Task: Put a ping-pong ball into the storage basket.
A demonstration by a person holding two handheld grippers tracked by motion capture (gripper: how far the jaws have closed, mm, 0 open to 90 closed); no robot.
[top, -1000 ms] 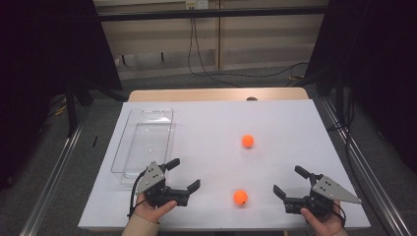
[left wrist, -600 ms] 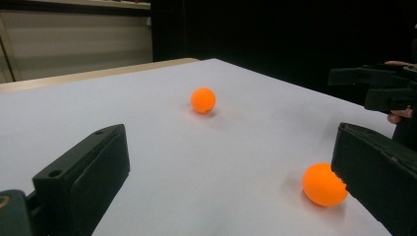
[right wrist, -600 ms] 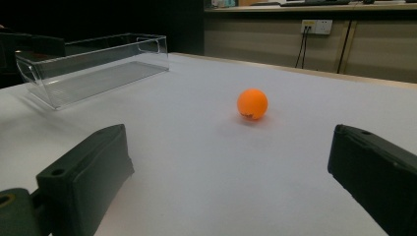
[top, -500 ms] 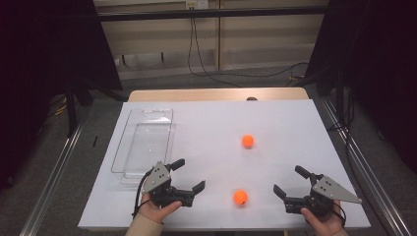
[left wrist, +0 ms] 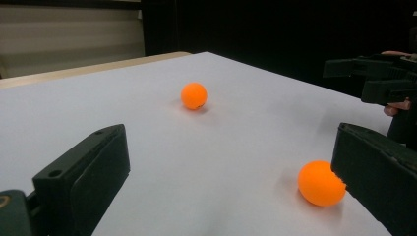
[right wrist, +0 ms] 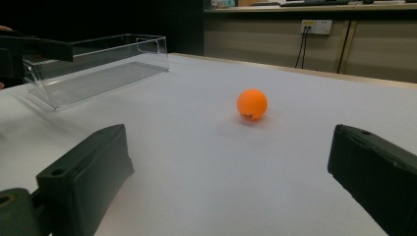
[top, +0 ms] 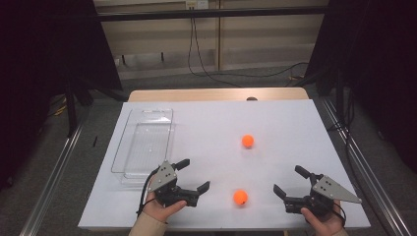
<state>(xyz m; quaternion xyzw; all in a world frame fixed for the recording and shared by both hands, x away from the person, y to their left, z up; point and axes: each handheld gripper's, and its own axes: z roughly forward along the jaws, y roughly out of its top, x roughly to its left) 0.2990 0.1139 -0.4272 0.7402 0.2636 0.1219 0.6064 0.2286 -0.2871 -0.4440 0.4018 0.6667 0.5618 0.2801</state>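
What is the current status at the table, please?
Left gripper open, near orange ball just off its right jaw. Right gripper open, empty. Far ball untouched; clear tray empty. Nothing in the way.

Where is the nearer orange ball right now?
In the high view the nearer orange ball lies on the white table near its front edge, between the left gripper and the right gripper.
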